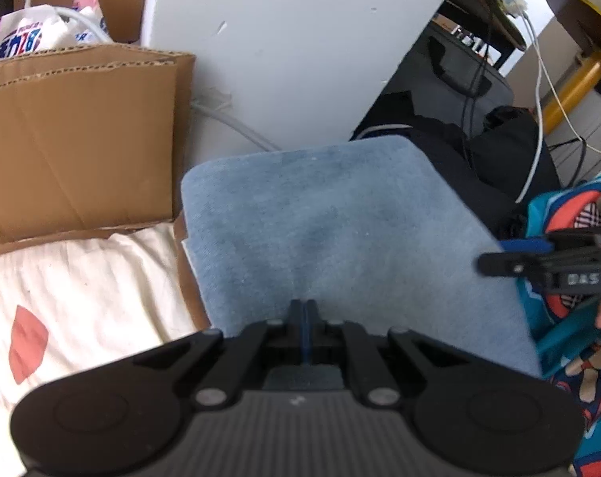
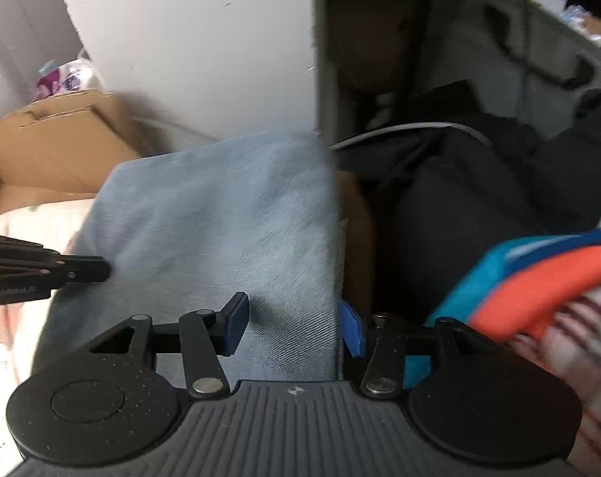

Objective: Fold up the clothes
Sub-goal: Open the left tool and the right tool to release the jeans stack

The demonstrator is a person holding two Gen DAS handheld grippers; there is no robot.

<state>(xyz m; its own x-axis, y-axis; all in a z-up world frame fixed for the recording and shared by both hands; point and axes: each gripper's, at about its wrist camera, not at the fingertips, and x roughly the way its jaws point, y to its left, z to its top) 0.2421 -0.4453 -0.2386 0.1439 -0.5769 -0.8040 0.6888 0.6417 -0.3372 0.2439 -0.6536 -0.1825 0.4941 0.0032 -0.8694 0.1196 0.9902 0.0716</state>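
Observation:
A folded light-blue garment lies flat, its far edge near a white wall. My left gripper sits over the garment's near edge with its fingers pressed together; I see no cloth pinched between them. In the right wrist view the left gripper reaches over the garment's left side. My right gripper is open, its two fingers straddling the garment's right edge. From the left wrist view the right gripper comes in at the right edge of the blue cloth.
A cream cloth with a red patch lies to the left beside an open cardboard box. A teal and orange patterned cloth lies to the right. Dark bags, cables and a white panel stand behind.

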